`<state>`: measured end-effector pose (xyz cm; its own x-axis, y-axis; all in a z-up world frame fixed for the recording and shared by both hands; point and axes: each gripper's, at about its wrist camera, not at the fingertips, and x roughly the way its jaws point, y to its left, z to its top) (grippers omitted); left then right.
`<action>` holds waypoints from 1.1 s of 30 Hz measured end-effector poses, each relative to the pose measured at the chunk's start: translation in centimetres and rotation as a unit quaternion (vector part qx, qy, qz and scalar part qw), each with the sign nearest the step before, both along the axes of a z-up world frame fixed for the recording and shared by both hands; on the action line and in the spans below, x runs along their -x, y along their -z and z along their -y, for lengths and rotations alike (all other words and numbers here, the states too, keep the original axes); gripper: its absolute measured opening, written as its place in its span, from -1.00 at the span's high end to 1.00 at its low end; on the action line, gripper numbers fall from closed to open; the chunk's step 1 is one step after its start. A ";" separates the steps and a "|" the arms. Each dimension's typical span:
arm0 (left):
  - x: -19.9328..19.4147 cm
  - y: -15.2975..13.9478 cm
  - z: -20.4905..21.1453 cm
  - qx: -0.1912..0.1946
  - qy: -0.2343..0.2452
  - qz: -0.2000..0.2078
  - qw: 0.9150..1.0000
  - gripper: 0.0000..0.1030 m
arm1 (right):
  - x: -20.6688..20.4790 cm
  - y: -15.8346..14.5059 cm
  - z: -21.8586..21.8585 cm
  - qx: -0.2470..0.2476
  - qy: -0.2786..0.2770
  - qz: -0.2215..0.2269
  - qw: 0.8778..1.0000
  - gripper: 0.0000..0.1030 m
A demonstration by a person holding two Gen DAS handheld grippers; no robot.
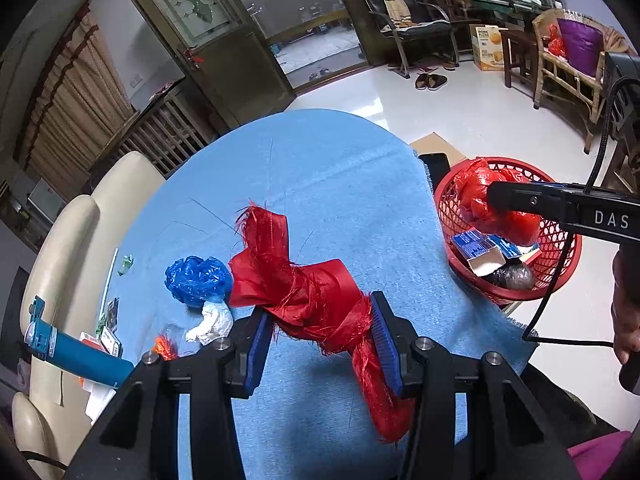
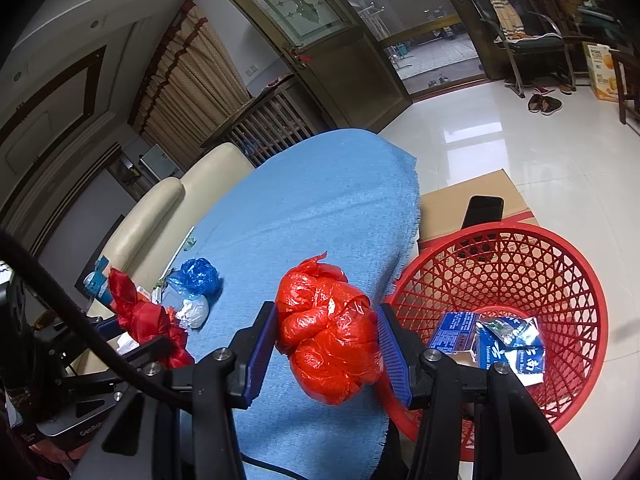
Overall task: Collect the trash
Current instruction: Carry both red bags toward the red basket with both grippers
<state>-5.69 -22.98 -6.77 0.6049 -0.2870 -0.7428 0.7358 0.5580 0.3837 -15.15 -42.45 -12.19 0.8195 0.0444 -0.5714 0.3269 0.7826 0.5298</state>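
The left gripper [image 1: 320, 340] pinches a knotted red woven ribbon [image 1: 304, 292] above the blue cloth's [image 1: 340, 184] near edge. The right gripper [image 2: 326, 346] clamps a crumpled red plastic bag [image 2: 328, 332] at the cloth's right edge, beside the red mesh basket [image 2: 560, 280]. That basket holds blue-and-white cartons [image 2: 508, 344] with small print too blurred to read. The right gripper's arm reads "DAS" in the left wrist view. Farther left lie a blue bag [image 1: 198, 280] and white wad [image 1: 212, 322]. Across the floor, an orange box [image 2: 600, 72] reads "PORK FLOSS".
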 end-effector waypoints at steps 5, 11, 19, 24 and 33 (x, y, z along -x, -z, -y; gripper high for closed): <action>0.3 0.1 0.5 -0.004 0.009 0.001 1.000 0.04 | 0.2 0.2 0.4 -0.006 0.006 -0.002 1.000 -0.03; 0.7 0.3 1.1 -0.010 0.020 0.000 1.000 0.04 | 0.5 0.4 1.0 -0.009 0.016 -0.004 1.000 -0.03; 0.9 0.5 2.0 -0.015 0.033 0.002 0.999 0.04 | 0.9 0.6 1.9 -0.013 0.028 -0.007 0.999 -0.03; 1.2 0.5 2.6 -0.018 0.043 0.003 0.999 0.04 | 1.4 0.6 2.5 -0.014 0.039 -0.008 0.999 -0.03; 1.7 0.8 4.4 -0.021 0.059 -0.002 0.998 0.04 | 2.6 0.7 3.8 -0.015 0.060 -0.011 0.998 -0.03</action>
<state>-7.35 -27.36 -7.61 0.5664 -0.3244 -0.7576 0.7968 0.4505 0.4028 -17.79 -46.27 -12.86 0.8067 -0.0370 -0.5899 0.4302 0.7210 0.5432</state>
